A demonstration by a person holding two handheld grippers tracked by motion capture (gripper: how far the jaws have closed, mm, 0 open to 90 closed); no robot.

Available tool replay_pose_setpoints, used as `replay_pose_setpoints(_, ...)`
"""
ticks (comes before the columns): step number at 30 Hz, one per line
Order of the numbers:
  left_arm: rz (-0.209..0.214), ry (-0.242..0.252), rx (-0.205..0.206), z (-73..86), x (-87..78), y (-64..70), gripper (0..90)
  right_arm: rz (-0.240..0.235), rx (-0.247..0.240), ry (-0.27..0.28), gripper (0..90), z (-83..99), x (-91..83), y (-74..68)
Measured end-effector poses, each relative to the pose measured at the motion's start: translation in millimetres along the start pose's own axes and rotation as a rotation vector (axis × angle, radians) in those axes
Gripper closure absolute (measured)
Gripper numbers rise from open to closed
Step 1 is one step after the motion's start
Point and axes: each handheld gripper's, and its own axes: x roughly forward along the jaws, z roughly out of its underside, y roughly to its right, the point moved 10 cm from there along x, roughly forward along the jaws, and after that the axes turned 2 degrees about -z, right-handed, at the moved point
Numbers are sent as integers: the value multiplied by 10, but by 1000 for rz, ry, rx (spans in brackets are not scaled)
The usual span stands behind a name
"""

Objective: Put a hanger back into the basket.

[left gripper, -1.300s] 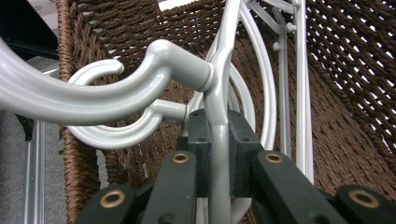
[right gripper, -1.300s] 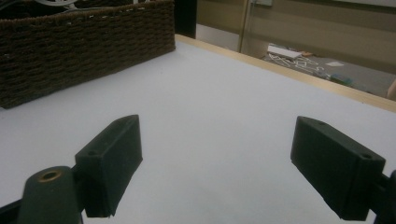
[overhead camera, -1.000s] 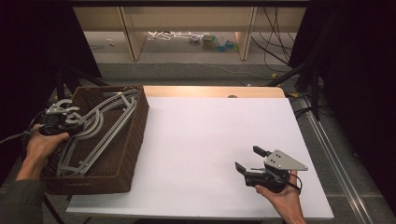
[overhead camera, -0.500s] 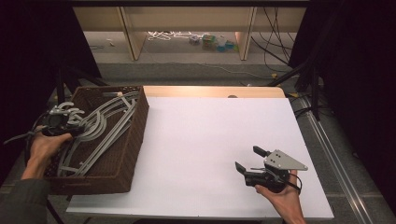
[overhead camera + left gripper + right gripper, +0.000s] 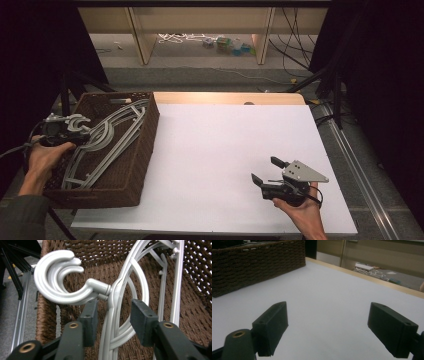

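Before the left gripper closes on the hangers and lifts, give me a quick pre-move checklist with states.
1. Left gripper open around the neck of the grey hangers: ok, a jaw stands on each side with gaps.
2. One hanger only between the jaws: not ok, several stacked necks pass through.
3. Hooks free of the wicker basket: cannot tell, they stick out over the rim.
4. Hanger bodies untangled: cannot tell, they overlap in the basket.
5. Drop zone on the white table: ok, bare surface beside the basket.
6. Right gripper out of the way: ok, open and holding nothing, near the table's front right.
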Motion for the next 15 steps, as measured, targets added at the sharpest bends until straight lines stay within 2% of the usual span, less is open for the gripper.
replay_pose_setpoints(3,-6,29,-31,-81,-59,33,489,-2,2,-4,174,-1,-3,2)
replay_pose_setpoints(6,7,75,-62,-178,-136,111,431,-7,14,-13,174,15,-11,-7)
replay_pose_setpoints(7,-1,107,-91,-228,-163,157,408,-8,18,-13,174,13,-12,-8)
replay_pose_setpoints(8,0,119,-91,-250,-184,187,371,-3,16,-10,174,5,-12,2)
replay_pose_setpoints(9,10,136,-88,-278,-216,237,356,1,2,-3,174,-3,-12,15)
replay_pose_setpoints(12,30,189,-88,-351,-324,387,308,-2,5,-3,174,-2,-17,9)
replay_pose_setpoints(15,89,248,-127,-414,-457,577,261,-1,7,5,174,-13,-14,1)
